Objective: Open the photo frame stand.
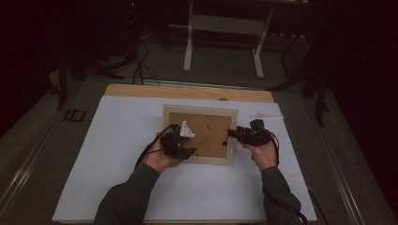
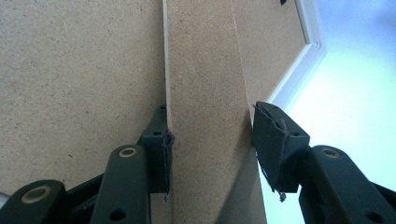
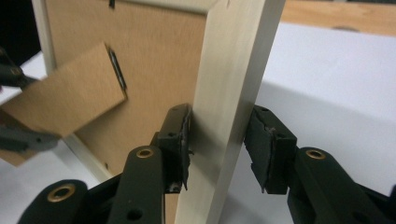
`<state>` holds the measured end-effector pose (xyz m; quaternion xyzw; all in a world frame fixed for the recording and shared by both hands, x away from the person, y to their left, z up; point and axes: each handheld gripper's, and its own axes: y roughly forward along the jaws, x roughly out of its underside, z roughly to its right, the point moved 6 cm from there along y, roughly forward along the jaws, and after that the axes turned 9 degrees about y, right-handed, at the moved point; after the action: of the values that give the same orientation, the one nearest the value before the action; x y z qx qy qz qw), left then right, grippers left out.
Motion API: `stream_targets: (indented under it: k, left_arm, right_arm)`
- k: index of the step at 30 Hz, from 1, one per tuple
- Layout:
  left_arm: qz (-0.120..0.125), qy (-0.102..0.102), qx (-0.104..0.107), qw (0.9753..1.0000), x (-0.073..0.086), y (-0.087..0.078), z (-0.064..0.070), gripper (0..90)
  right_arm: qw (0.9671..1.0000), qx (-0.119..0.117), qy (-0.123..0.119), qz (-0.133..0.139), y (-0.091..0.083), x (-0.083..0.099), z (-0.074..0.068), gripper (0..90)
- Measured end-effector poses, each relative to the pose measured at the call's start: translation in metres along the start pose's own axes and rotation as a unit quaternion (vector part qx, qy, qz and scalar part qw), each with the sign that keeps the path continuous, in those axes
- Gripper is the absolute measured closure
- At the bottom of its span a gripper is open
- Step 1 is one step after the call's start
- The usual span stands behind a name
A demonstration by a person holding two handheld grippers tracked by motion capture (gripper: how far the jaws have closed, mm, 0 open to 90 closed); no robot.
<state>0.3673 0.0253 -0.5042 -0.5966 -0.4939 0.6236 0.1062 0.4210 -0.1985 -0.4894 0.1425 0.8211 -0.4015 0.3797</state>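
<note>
A pale wooden picture frame lies face down on the white sheet, its brown backing board facing up. My left gripper reaches in from the frame's left, and its jaws press both edges of the brown fibreboard stand. The stand tilts up off the backing, hinged at a small metal clip. My right gripper sits at the frame's right side. Its jaws close across the pale right rail, one pad on each face. The frame's white inner edge borders the backing.
The white sheet covers a wooden table whose far edge shows bare. A small white object lies on the sheet just beyond the right gripper. A white stand and cables are on the dark floor behind.
</note>
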Motion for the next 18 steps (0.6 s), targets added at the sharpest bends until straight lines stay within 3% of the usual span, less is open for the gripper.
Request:
stream_targets:
  k: [2, 6, 14, 18]
  left_arm:
    - [0.003, 0.006, -0.003, 1.0000, -0.0003, -0.0007, 0.0010, 52.8]
    - [0.008, 0.020, -0.008, 0.9997, -0.0003, -0.0014, 0.0019, 52.7]
    - [0.007, 0.027, -0.016, 0.9995, 0.0013, -0.0015, -0.0028, 52.7]
    - [0.006, 0.019, -0.024, 0.9995, 0.0014, 0.0000, -0.0062, 52.7]
  right_arm:
    - [0.9999, -0.011, 0.009, 0.005, -0.0009, -0.0032, -0.0003, 56.2]
    - [0.9997, -0.024, -0.003, -0.007, 0.0011, -0.0056, -0.0036, 52.2]
    - [0.9993, -0.025, -0.026, 0.003, -0.0056, -0.0055, -0.0065, 58.0]
    - [0.9989, -0.009, -0.044, 0.013, -0.0074, -0.0079, -0.0085, 60.0]
